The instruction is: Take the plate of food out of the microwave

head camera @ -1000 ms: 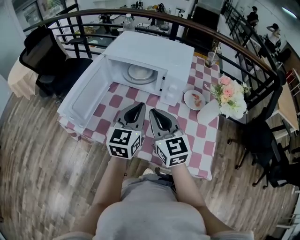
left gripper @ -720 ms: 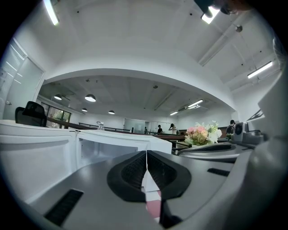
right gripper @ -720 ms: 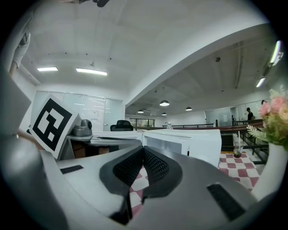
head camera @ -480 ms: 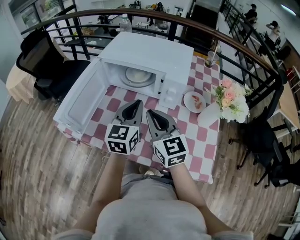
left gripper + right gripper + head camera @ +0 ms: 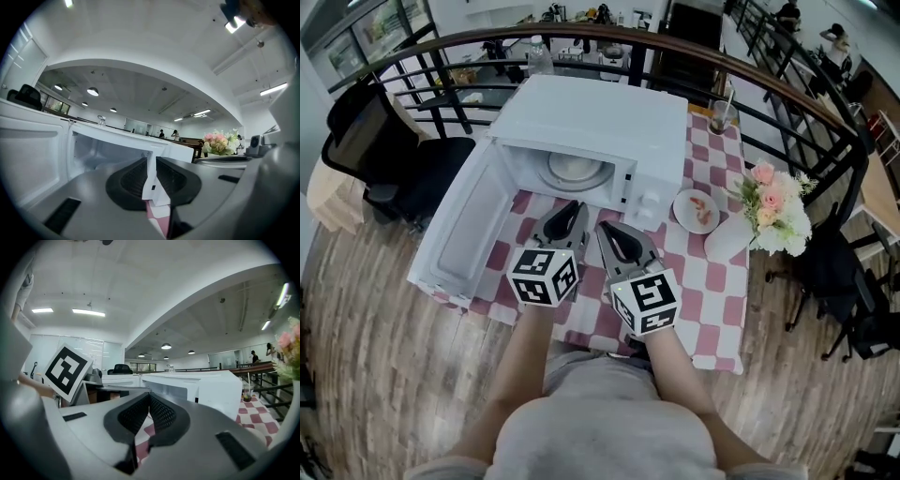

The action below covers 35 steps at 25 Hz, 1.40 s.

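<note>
The round white dish [image 5: 575, 169] inside the open white microwave [image 5: 600, 117] lies straight beyond the nearer left hand-held gripper [image 5: 571, 210], jaws opening empty; right hand-held gripper [image 5: 607, 229] clenched.

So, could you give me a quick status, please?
Left gripper jaws opening, empty; right gripper shut, empty. Plate of food on table beside microwave. Door open; vase near plate.

- Microwave [image 5: 600, 117]: white box standing upright, its door [image 5: 469, 234] swung wide open toward 8 o'clock. A round pale turntable [image 5: 575, 169] shows inside.
- Plate [image 5: 697, 210]: small, round and white, with pinkish food on it. It lies flat outside the microwave, just beside it at 4 o'clock.
</note>
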{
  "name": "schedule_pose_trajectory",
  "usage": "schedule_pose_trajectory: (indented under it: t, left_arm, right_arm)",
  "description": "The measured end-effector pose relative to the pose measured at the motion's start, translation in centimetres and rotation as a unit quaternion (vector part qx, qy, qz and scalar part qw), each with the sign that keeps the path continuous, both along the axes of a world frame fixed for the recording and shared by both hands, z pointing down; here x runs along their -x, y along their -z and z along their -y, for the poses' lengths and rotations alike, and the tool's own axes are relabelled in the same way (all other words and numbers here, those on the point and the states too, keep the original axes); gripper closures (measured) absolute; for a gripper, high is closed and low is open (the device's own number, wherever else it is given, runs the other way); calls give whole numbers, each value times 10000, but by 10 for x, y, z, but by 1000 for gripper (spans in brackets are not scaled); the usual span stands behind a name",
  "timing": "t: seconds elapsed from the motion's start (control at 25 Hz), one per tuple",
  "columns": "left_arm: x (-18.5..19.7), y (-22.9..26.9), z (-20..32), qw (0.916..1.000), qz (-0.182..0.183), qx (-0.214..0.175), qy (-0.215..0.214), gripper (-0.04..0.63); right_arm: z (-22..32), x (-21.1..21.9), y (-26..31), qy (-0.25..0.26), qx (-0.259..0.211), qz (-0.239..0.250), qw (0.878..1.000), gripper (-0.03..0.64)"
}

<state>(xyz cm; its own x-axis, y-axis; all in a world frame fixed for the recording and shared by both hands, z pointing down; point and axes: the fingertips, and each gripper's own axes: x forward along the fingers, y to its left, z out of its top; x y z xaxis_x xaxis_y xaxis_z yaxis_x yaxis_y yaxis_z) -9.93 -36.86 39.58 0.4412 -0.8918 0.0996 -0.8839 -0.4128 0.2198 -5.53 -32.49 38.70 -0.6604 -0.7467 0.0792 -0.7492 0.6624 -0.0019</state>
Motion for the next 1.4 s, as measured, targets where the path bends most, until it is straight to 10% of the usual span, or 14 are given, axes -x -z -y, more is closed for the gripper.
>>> schedule_pose_trajectory:
  t: [0.4, 0.88, 1.4]
  left_arm:
    - [18, -37, 63, 9928, -952, 730, -19, 471]
    - [49, -97, 112, 9634, -1955, 1751, 538, 339]
    - [70, -174, 134, 8485, -3658, 3516, 1505, 307]
  right_arm:
    - [46, 10, -29, -243, 394, 144, 9988, 594]
    - [74, 20, -68, -296, 808, -6, 9963, 594]
    - [74, 25, -94, -202, 1183, -116, 9927, 594]
